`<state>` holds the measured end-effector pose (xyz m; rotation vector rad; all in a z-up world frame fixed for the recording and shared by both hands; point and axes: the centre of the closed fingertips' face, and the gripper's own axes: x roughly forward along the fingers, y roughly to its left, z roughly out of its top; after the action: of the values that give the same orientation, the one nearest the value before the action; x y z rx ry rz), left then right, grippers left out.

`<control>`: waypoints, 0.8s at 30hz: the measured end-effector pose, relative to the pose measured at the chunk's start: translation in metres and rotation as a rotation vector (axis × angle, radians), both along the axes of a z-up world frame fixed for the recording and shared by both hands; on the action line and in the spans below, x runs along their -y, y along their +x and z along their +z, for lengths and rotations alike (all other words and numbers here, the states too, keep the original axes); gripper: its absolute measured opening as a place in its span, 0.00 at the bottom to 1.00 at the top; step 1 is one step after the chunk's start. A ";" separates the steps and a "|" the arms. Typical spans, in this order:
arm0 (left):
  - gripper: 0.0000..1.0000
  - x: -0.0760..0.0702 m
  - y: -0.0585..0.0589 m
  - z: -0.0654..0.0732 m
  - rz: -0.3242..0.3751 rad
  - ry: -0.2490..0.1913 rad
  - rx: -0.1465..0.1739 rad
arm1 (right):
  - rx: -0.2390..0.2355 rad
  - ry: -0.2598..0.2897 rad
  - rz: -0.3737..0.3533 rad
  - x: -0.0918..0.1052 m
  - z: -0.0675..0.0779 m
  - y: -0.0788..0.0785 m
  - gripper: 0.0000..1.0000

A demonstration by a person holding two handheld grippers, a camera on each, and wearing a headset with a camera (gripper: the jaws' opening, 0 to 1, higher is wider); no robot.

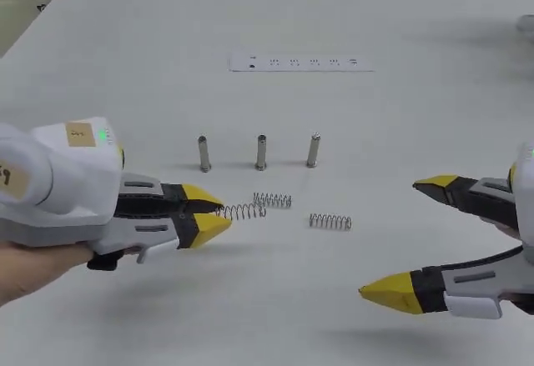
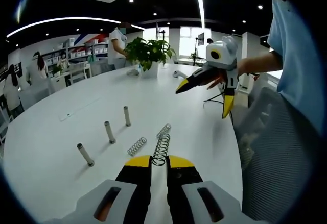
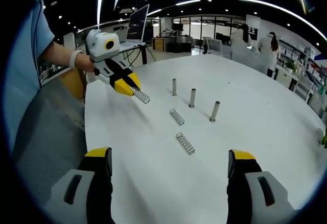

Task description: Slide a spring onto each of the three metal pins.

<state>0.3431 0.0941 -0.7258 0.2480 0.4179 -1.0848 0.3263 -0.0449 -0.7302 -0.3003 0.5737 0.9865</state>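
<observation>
Head view, looking down on a white table [image 1: 125, 41]. Three bare metal pins stand upright in a row at the centre of the frame: left pin [image 1: 204, 153], middle pin [image 1: 261, 152], right pin [image 1: 314, 150]. Just below them two loose springs lie on their sides, one [image 1: 273, 201] under the middle pin and one [image 1: 330, 222] further right.

At lower left, the left gripper [image 1: 219, 214] has its yellow-tipped jaws pinched almost together on one end of a third spring [image 1: 244, 211], which juts toward the centre. At lower right, the right gripper [image 1: 392, 239] is spread wide and holds nothing.

The springs look thin-wired and very light, easy to crush or flick away (a gentle pinch suits them). Holding one end should leave the other end's bore free for a pin.
</observation>
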 end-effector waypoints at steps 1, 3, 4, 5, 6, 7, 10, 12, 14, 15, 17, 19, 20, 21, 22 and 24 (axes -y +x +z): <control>0.03 0.000 -0.001 0.001 -0.001 -0.001 0.001 | 0.002 0.002 0.008 -0.002 0.001 0.000 0.92; 0.03 0.001 -0.003 0.003 -0.003 -0.006 0.002 | 0.018 0.003 0.025 -0.007 0.004 0.000 0.89; 0.03 0.001 -0.003 0.003 -0.003 -0.006 0.005 | 0.018 0.001 0.031 -0.008 0.004 -0.001 0.88; 0.03 0.002 -0.004 0.004 -0.002 -0.010 0.006 | 0.020 0.002 0.038 -0.011 0.005 -0.001 0.88; 0.03 0.002 -0.004 0.005 -0.002 -0.012 0.005 | 0.023 0.005 0.043 -0.013 0.006 -0.001 0.87; 0.03 0.002 -0.005 0.006 -0.002 -0.015 0.008 | 0.026 0.009 0.052 -0.016 0.008 -0.001 0.86; 0.03 0.003 -0.006 0.008 0.000 -0.019 0.012 | 0.034 0.014 0.065 -0.021 0.011 -0.002 0.84; 0.03 0.004 -0.008 0.009 -0.003 -0.020 0.011 | 0.043 0.020 0.082 -0.026 0.014 -0.003 0.81; 0.03 0.005 -0.009 0.010 -0.007 -0.023 0.012 | 0.050 0.022 0.097 -0.030 0.017 -0.003 0.78; 0.03 0.005 -0.009 0.011 -0.008 -0.024 0.012 | 0.051 0.022 0.101 -0.032 0.017 -0.004 0.78; 0.03 0.006 -0.011 0.012 -0.012 -0.025 0.012 | 0.059 0.022 0.116 -0.035 0.019 -0.004 0.75; 0.03 0.007 -0.012 0.012 -0.015 -0.027 0.011 | 0.064 0.022 0.127 -0.038 0.020 -0.004 0.73; 0.03 0.008 -0.013 0.012 -0.016 -0.028 0.010 | 0.067 0.022 0.138 -0.041 0.021 -0.004 0.71; 0.03 0.008 -0.014 0.013 -0.018 -0.029 0.009 | 0.070 0.022 0.144 -0.042 0.021 -0.004 0.69; 0.03 0.009 -0.014 0.013 -0.021 -0.030 0.008 | 0.072 0.024 0.154 -0.045 0.022 -0.005 0.68; 0.03 0.011 -0.016 0.013 -0.028 -0.032 0.004 | 0.075 0.025 0.162 -0.048 0.023 -0.005 0.66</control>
<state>0.3267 0.0827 -0.7126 0.2280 0.3938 -1.1177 0.3212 0.0034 -0.7073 -0.3645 0.4742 1.1331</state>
